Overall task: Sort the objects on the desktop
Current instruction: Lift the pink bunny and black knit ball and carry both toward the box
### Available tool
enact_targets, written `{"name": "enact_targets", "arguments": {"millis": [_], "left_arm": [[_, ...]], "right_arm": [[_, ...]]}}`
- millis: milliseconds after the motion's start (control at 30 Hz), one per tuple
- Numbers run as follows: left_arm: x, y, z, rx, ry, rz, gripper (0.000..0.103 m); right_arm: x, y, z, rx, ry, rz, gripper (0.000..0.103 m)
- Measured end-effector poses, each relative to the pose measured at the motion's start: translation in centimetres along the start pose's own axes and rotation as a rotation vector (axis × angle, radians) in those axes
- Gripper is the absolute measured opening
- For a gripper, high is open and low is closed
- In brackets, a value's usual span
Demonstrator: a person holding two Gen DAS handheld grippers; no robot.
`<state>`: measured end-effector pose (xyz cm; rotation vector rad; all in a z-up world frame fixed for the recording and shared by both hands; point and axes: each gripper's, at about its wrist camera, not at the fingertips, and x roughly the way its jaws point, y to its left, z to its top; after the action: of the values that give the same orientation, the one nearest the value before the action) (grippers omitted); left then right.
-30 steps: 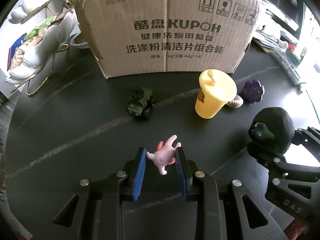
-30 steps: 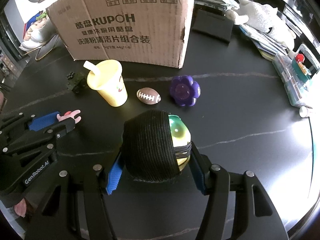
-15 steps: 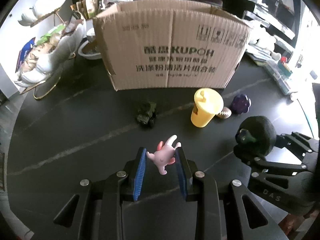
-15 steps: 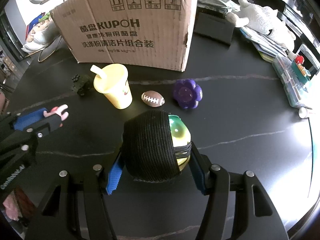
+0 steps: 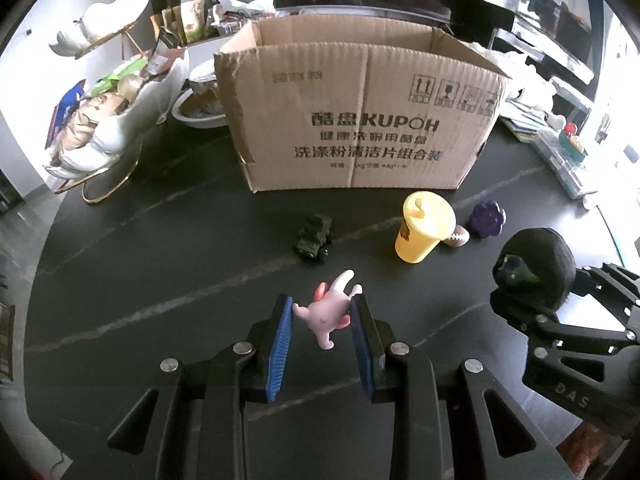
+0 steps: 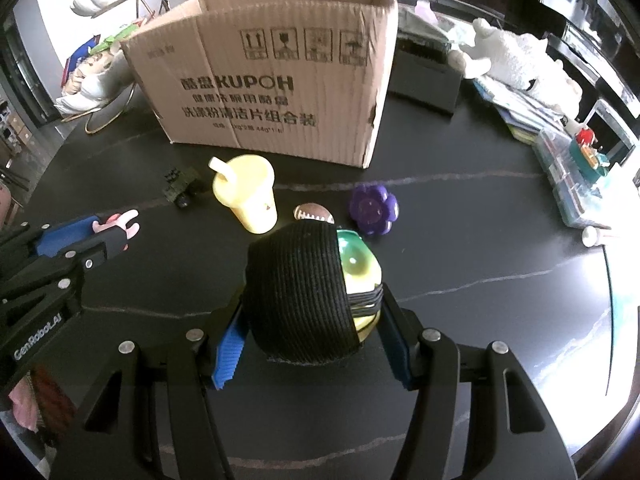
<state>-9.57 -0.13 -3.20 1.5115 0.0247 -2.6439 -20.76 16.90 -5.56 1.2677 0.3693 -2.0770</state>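
Left wrist view: left hand-held gripper point(image 5: 323, 312) clamped on pink rabbit figure point(image 5: 328, 312), above desk point(image 5: 160, 264).
Right wrist view: right hand-held gripper point(image 6: 310, 320) clamped on black-capped green ball point(image 6: 312, 292).
Cardboard box point(image 5: 360, 120): open, toward the desk's far edge.

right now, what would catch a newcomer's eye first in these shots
The big open cardboard box at the back of the dark table dominates. In front of it stands a bright yellow cup, upright. Each tool carries something: the left tool grips a pink rabbit figure, and the right tool clamps a black-wrapped green ball.
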Motion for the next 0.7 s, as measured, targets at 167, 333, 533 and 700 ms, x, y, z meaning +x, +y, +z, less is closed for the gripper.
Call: {"name": "enact_targets", "arguments": {"millis": [167, 333, 533, 700], "left_arm": [[-0.8, 0.3, 0.7, -0.004, -0.013, 0.001, 0.027], [-1.5, 0.6, 1.4, -0.008, -0.026, 0.001, 0.027], [-2.3, 0.9, 2.3, -0.011, -0.040, -0.005, 0.027], [-3.0, 1.0, 3.1, -0.010, -0.058, -0.005, 0.027]], "right_arm": [[-1.5, 0.5, 0.4, -0.013, -0.027, -0.010, 0.057], [-2.5, 0.8, 1.1, -0.026, -0.049, -0.019, 0.057], [-3.5, 1.2, 2.0, -0.039, -0.073, -0.020, 0.057], [-4.4, 1.3, 2.8, -0.037, -0.095, -0.018, 0.057]]}}
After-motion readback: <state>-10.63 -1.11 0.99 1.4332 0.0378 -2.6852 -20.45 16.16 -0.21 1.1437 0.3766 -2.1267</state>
